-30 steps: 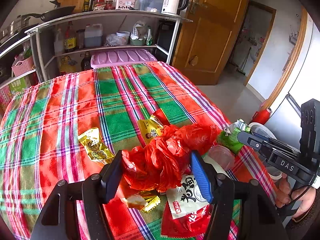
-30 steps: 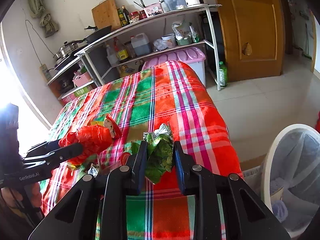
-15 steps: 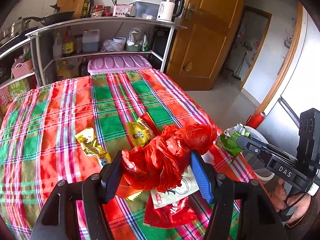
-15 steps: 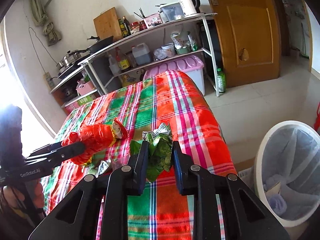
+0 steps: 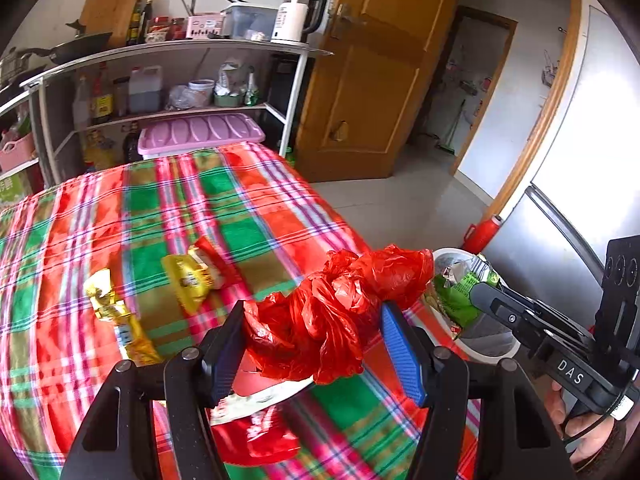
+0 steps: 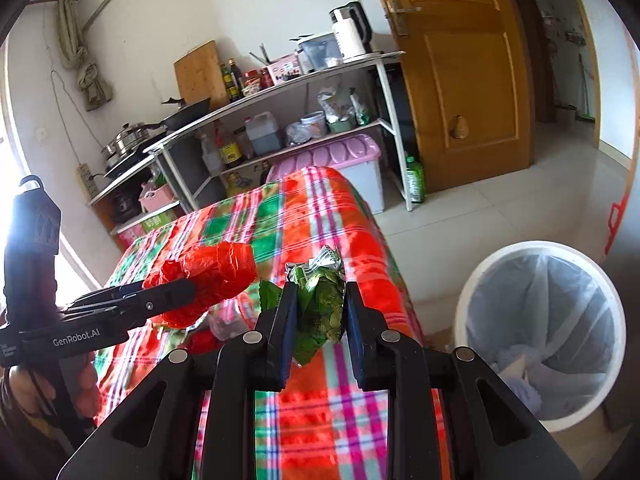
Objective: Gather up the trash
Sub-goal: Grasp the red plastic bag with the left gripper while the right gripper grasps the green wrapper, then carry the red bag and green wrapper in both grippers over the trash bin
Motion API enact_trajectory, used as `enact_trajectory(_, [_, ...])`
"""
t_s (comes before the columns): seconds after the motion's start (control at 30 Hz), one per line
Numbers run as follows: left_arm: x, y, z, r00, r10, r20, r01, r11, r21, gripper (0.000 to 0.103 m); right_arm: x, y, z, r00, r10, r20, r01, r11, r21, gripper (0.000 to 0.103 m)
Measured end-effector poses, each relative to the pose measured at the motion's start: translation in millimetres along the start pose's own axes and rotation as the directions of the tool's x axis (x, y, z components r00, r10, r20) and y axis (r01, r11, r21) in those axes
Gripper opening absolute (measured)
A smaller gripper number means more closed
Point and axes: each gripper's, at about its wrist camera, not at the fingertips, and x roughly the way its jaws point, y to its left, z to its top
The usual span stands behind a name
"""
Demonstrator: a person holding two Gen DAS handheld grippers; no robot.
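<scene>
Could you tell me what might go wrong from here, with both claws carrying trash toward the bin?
The red plastic bag bulges loosely out of the left claw, so part could snag or slip free. The green wrapper in the right claw hangs over the tablecloth, short of the white bin; released early, it would miss.

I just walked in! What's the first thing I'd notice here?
A crumpled red plastic bag is squeezed in the left gripper, above the bright checked tablecloth. The right gripper pinches a green wrapper, and a white bin stands on the floor beside the table.
</scene>
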Motion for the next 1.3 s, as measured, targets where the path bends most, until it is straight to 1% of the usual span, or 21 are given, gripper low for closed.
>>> enact_trajectory(0.3, [29.4, -53.5, 3.1, 0.996, -0.081, -0.035, 0.083, 0.995, 0.054, 0.065, -38.9, -51.7, -6.0, 0.992, -0.122, 0.032, 0.12, 0.991, 0.063, 0.024])
enact_trajectory(0.5, [49.9, -92.6, 4.4, 0.989, -0.13, -0.064, 0.135, 0.986, 0.094, 0.065, -62.7, -89.3, -12.7, 0.98, -0.193, 0.039, 0.187, 0.976, 0.112, 0.024])
enact_trajectory(0.67, [68.8, -123.4, 4.2, 0.983, -0.158, -0.098, 0.169, 0.978, 0.119, 0.065, -73.7, -119.0, -16.3, 0.969, -0.243, 0.036, 0.236, 0.962, 0.14, 0.024])
enact_trajectory(0.83, [89.1, -154.8, 0.4, 0.974, -0.184, -0.129, 0.203, 0.966, 0.157, 0.065, -78.0, -146.5, -22.0, 0.957, -0.289, 0.015, 0.283, 0.946, 0.158, 0.024])
enact_trajectory(1.0, [115.2, -180.7, -3.4, 0.966, -0.186, -0.179, 0.219, 0.958, 0.183, 0.066, -74.8, -172.6, -29.3, 0.948, -0.318, -0.023, 0.317, 0.932, 0.179, 0.024])
enact_trajectory(1.07, [126.0, -187.5, -4.6, 0.964, -0.179, -0.196, 0.217, 0.957, 0.191, 0.066, -72.1, -181.2, -31.3, 0.944, -0.329, -0.04, 0.33, 0.925, 0.188, 0.025])
enact_trajectory(1.17, [140.4, -196.8, -6.8, 0.959, -0.167, -0.227, 0.213, 0.957, 0.197, 0.066, -65.7, -189.8, -32.6, 0.932, -0.357, -0.06, 0.362, 0.917, 0.17, 0.025])
enact_trajectory(1.3, [158.9, -202.2, -8.0, 0.95, -0.168, -0.263, 0.22, 0.959, 0.179, 0.066, -57.2, -202.8, -34.2, 0.926, -0.366, -0.086, 0.376, 0.91, 0.172, 0.027])
